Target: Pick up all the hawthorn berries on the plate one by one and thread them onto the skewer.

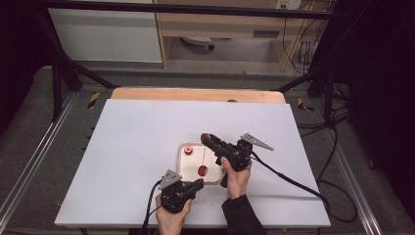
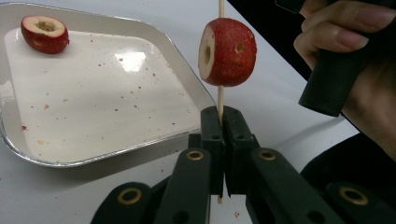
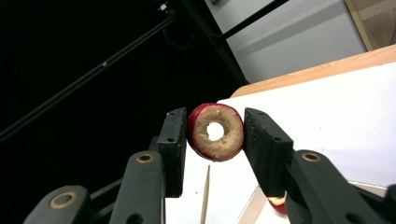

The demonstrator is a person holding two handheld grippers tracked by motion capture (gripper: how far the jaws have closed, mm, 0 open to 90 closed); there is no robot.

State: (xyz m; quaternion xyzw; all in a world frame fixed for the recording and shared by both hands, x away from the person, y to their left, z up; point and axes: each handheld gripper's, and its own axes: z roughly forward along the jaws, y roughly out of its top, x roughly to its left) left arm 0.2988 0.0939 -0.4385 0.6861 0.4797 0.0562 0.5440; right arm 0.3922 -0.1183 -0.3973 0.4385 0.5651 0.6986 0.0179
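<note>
At the near left of the white table (image 1: pixel 132 147): left gripper (image 2: pixel 223 121), pressed together on a thin wooden skewer (image 2: pixel 221 100), held upright at the tray's near edge. Threaded on that stick a little above the jaws: one red cored fruit (image 2: pixel 229 52), pierced through its side.

Just right and beyond: shallow metal tray (image 2: pixel 116 151), speckled with red crumbs, with a loose fruit piece (image 2: pixel 44 32) resting cut face up in its far corner.

Farther right, over the tray's far right corner: right gripper (image 1: pixel 209 139), pinching a fruit ring (image 3: pixel 205 140) by its red skin, jaws on opposite sides, cored hole facing the camera. Ring aloft, well clear of the skewer's point (image 3: pixel 205 196), seen low between the jaws in the right gripper view. Not yet threaded.

Handling, by judgement: light, small, waxy-skinned and rounded, so likely to slip or twist under a loose pinch; soft crumbly flesh around the hole, so likely to crack or shed if squeezed hard. Best held as now, across the skin at the widest part, hole left free. Skewer stiff but slender, apt to bend or snap sideways; best gripped low, near the base, and pushed straight along its length.
</note>
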